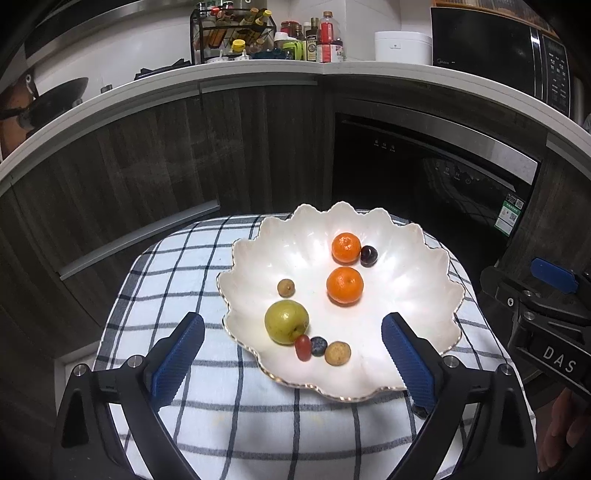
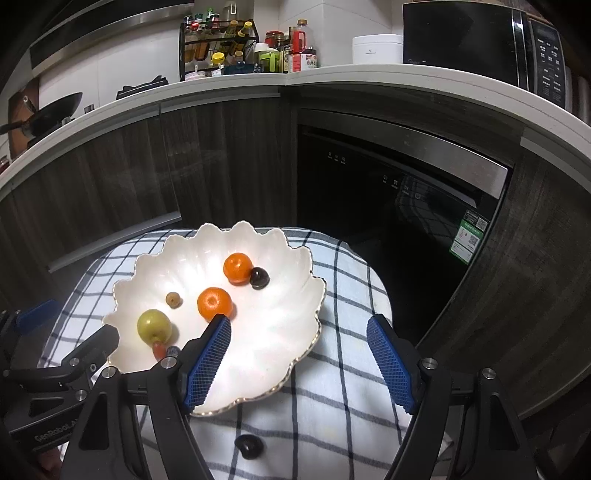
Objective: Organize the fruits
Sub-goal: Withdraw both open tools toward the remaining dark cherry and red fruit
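Both views are cropped by the circular lens border, and the far worktop with its bottles, rack (image 1: 232, 35) and black microwave (image 1: 498, 55) is too small to read in detail. In the right wrist view the left finger (image 2: 207, 363) of the right gripper (image 2: 299, 363) covers the near part of the white scalloped ceramic dish with a gilt rim (image 2: 122, 288), so the small red fruit (image 2: 159, 350) and the blue berry (image 2: 172, 350) show only in part there. A dark round fruit (image 2: 249, 446) lies on the blue-and-white checked cloth (image 2: 332, 406) outside the dish, near the lower edge of that view and half in shadow. The cloth-covered surface ends close behind the dish, in front of dark wooden cabinet doors (image 1: 147, 166) and a black oven (image 1: 424, 177); bare cloth lies to the left of and in front of the dish. The dish holds two orange mandarins (image 1: 346, 248) (image 1: 344, 285), a dark cherry-like fruit (image 1: 369, 256) touching the farther mandarin, a green pear-like fruit (image 1: 286, 321), a small brown round fruit (image 1: 286, 287), and near the front rim a red fruit (image 1: 303, 347), a blue berry (image 1: 318, 346) and a brown speckled fruit (image 1: 337, 353) in a row. The left gripper (image 1: 293, 360) stands wide apart over the near rim, grasping nothing; the right gripper is likewise spread and empty.
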Tool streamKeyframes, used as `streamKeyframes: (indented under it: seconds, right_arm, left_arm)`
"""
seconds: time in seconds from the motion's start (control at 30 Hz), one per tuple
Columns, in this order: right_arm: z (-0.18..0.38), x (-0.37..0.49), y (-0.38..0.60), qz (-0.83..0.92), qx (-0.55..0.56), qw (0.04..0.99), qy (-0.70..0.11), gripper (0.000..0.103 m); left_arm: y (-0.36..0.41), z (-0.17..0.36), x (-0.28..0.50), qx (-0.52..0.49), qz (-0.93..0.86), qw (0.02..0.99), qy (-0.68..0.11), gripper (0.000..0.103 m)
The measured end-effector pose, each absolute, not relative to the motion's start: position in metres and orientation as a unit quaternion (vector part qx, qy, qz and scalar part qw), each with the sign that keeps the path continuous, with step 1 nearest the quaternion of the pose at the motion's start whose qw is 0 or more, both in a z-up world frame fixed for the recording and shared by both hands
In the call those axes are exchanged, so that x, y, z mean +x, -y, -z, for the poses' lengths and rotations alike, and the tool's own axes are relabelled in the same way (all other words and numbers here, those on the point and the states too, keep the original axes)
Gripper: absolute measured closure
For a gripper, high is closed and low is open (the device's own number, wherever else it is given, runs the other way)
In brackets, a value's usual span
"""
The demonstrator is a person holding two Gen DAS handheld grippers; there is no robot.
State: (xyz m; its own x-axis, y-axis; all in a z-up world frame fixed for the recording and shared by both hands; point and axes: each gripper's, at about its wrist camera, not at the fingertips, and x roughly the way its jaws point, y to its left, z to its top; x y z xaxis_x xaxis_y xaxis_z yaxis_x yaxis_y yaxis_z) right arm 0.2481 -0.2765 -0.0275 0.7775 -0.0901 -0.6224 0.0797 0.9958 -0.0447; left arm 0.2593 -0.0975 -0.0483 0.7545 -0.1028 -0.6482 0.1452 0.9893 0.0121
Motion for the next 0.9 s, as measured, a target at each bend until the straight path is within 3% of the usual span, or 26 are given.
streamKeyframes:
  seconds: [0.9]
  right_arm:
    - [0.044, 0.207, 0.287, -0.014, -0.028, 0.941, -0.337, 0.021]
  left_arm:
    - [0.104, 0.073, 0.187, -0.017, 0.011, 0.928, -0.373, 0.005]
